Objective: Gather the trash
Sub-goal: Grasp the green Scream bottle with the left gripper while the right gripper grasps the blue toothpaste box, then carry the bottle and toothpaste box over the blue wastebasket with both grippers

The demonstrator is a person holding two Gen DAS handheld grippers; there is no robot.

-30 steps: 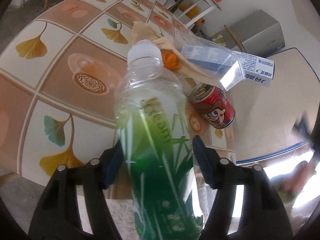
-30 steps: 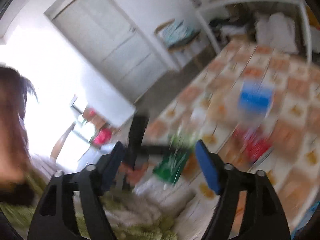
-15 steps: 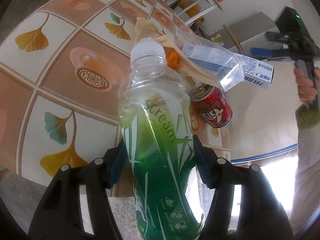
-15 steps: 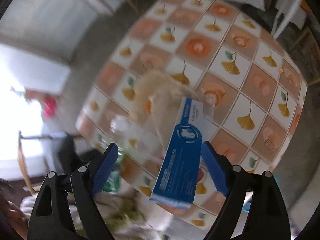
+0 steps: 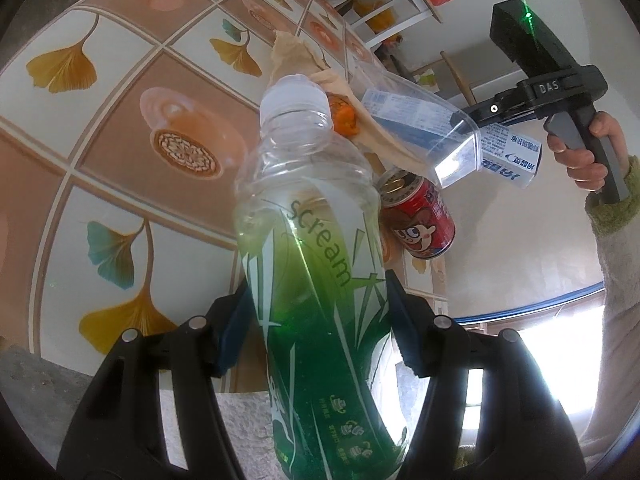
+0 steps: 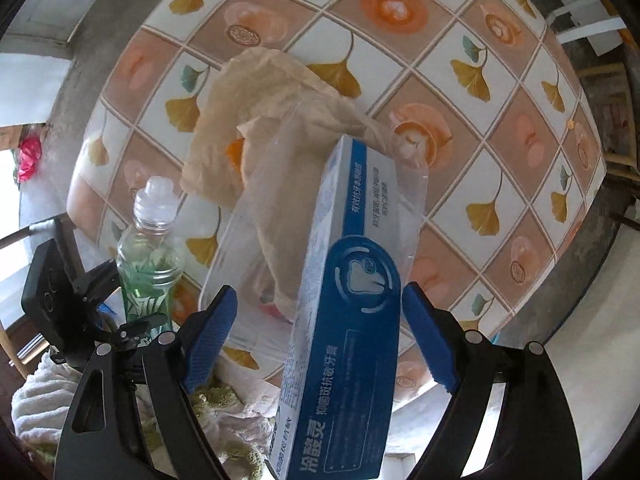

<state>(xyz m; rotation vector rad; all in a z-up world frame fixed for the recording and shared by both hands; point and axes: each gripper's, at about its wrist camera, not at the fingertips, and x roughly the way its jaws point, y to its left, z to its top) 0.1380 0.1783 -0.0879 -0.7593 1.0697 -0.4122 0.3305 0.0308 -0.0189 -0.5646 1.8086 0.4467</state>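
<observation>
My left gripper (image 5: 320,328) is shut on a clear bottle of green drink (image 5: 316,240) with a white cap, held tilted over the table's edge. Beyond the bottle lie a red can (image 5: 420,216), an orange scrap (image 5: 344,116) and a crumpled beige bag (image 6: 256,120). A blue and white toothpaste box (image 6: 348,320) leans out of a clear plastic container (image 6: 256,248). My right gripper (image 6: 320,334) points down over the box. Its jaws are closing with the box between them, and a gap still shows on the left side.
The round table (image 6: 500,92) has a tiled cloth with ginkgo leaves and flowers. A hand (image 5: 576,160) in a fuzzy sleeve holds the right gripper's handle. White shelves (image 5: 384,4) stand behind the table. Towel-like fabric (image 6: 224,420) lies below its near edge.
The right gripper has swung from facing the room down onto the table and now straddles the toothpaste box. The left gripper and its bottle have hardly moved.
</observation>
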